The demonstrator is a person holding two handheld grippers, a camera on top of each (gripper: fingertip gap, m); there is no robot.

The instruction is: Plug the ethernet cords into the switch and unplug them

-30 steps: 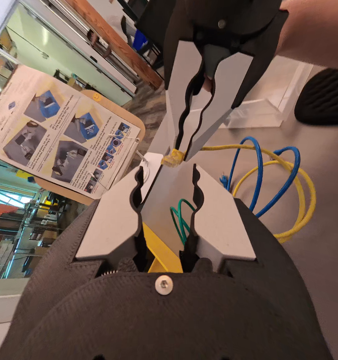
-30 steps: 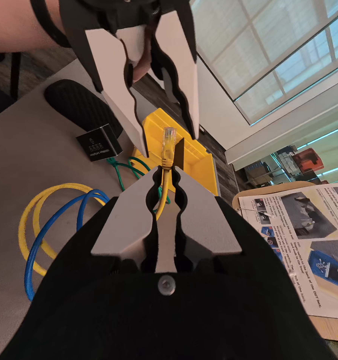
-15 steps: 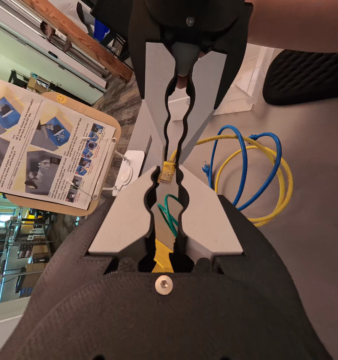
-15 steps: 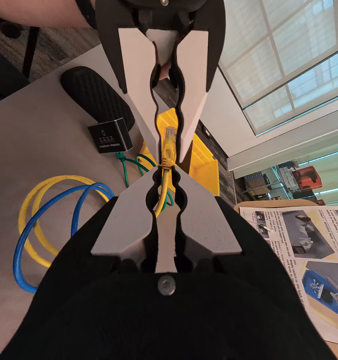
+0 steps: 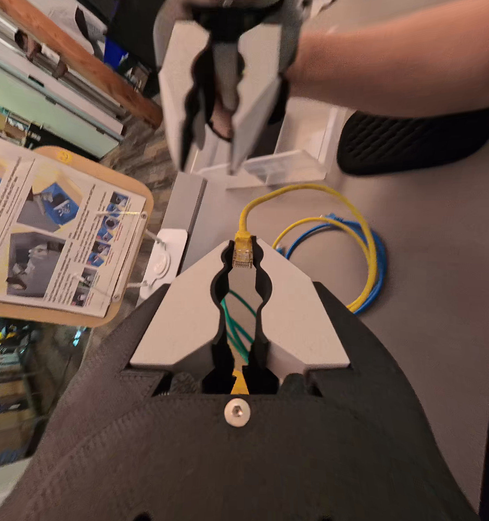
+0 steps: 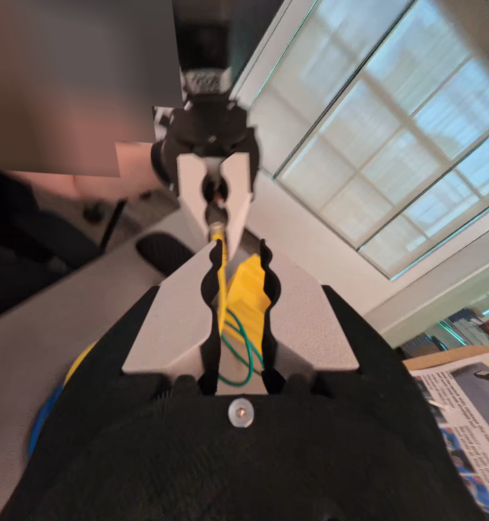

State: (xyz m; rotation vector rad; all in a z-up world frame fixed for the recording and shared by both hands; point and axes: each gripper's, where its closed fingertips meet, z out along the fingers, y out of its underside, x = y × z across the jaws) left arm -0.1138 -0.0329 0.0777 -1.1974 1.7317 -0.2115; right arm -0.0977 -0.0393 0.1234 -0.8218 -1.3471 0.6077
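Note:
My left gripper (image 5: 242,245) is shut on the plug of the yellow ethernet cord (image 5: 242,253), with the plug's contacts facing the camera. The cord loops right over the grey table (image 5: 435,253) beside a blue cord (image 5: 378,265). A green cord (image 5: 237,324) lies under the fingers. My right gripper (image 6: 239,243) is open, and the yellow cord (image 6: 222,282) runs loosely along its left finger. It shows blurred and raised in the left wrist view (image 5: 206,169). The left gripper (image 6: 220,222) faces it, holding the plug (image 6: 216,225). The switch is not in view.
A clipboard with a picture sheet (image 5: 54,239) stands at the table's left edge. A black ribbed pad (image 5: 407,143) and a clear plastic stand (image 5: 282,169) sit at the far side. A yellow bin (image 6: 249,284) is beyond the green cord (image 6: 237,352). A forearm (image 5: 392,70) reaches in. Spacing between my two grippers at the tips: around 4 cm.
The left gripper closed on the yellow plug. The right gripper opened, let go of the cord and drew back from the plug.

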